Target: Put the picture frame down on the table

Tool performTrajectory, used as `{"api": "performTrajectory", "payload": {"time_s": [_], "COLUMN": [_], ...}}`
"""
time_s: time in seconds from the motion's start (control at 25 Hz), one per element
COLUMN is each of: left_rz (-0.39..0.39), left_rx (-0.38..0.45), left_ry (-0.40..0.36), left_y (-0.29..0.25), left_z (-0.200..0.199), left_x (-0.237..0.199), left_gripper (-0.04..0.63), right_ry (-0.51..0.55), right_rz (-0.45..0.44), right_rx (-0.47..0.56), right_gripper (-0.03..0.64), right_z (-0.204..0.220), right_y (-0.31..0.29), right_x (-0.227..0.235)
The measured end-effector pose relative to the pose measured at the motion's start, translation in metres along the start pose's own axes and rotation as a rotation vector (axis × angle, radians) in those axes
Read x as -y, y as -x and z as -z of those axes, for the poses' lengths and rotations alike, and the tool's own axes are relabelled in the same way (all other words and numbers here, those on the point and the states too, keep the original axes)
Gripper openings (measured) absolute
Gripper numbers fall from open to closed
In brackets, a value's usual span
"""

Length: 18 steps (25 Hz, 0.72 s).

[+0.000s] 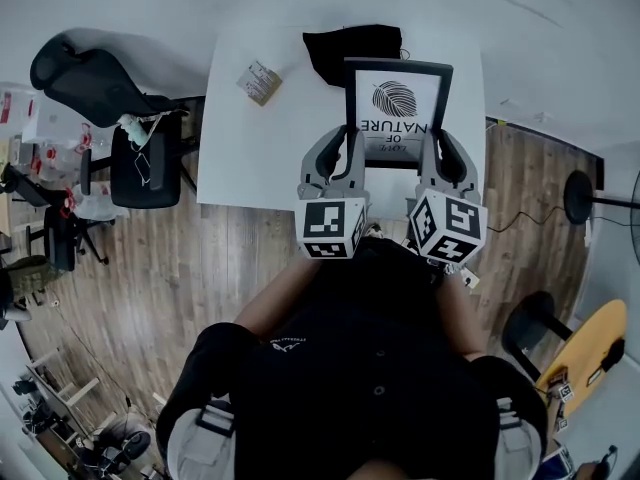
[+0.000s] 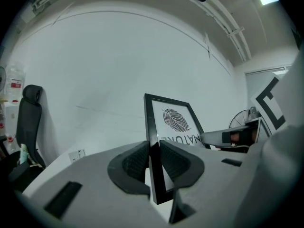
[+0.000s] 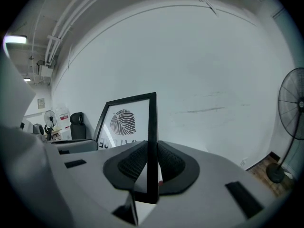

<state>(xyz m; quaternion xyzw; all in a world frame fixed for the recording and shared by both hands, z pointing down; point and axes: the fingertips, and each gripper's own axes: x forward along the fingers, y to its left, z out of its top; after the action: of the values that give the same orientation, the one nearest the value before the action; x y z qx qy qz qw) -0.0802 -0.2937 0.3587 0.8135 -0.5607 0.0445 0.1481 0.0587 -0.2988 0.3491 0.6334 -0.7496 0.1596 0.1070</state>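
Both tools are gripping the picture frame (image 1: 398,108): the left tool (image 2: 153,151) is clamping its left edge and the right tool (image 3: 151,158) its right edge, pads pressing on the black moulding. The frame is hanging over the white surface (image 1: 240,138); contact cannot be made out. Judgement: the two sides should be going down evenly, and the grip should be opening only once the frame is resting, clear of the black object (image 1: 350,48).

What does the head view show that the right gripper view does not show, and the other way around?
Only the head view: the white table, a black cloth and a small packet on it. Only the right gripper view: a ceiling lamp. Both: the picture frame with its leaf print, clamped by the right gripper.
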Motion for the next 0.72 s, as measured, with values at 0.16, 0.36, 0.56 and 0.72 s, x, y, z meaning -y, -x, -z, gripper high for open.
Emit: {"api": "performTrajectory", "payload": {"time_s": [0.16,0.36,0.56,0.72], "left_rz": [0.024,0.053,0.075,0.079], "left_rx": [-0.035,-0.103,-0.175,-0.229], "left_ry": [0.008,0.017,0.030,0.040], "left_y": [-0.018,-0.040,-0.054,-0.064], "left_z": [0.007,0.026,0.050,0.073], "left_x": [-0.021,-0.042,-0.058,-0.067], "left_gripper": [0.075,0.075,0.077,0.077], "right_ry": [-0.007,-0.023,-0.044,-0.079], "right_rz": [0.020,0.044,0.059,0.069], "right_rx": [-0.037,-0.095,-0.158,-0.209], "right_gripper": [0.066,0.066,0.066,0.066], "right_z": [0.008,0.026,0.050,0.074], "right_y": [-0.025,-0.051,-0.071,-0.085], "right_x": [-0.008,-0.013,-0.015,-0.014]}}
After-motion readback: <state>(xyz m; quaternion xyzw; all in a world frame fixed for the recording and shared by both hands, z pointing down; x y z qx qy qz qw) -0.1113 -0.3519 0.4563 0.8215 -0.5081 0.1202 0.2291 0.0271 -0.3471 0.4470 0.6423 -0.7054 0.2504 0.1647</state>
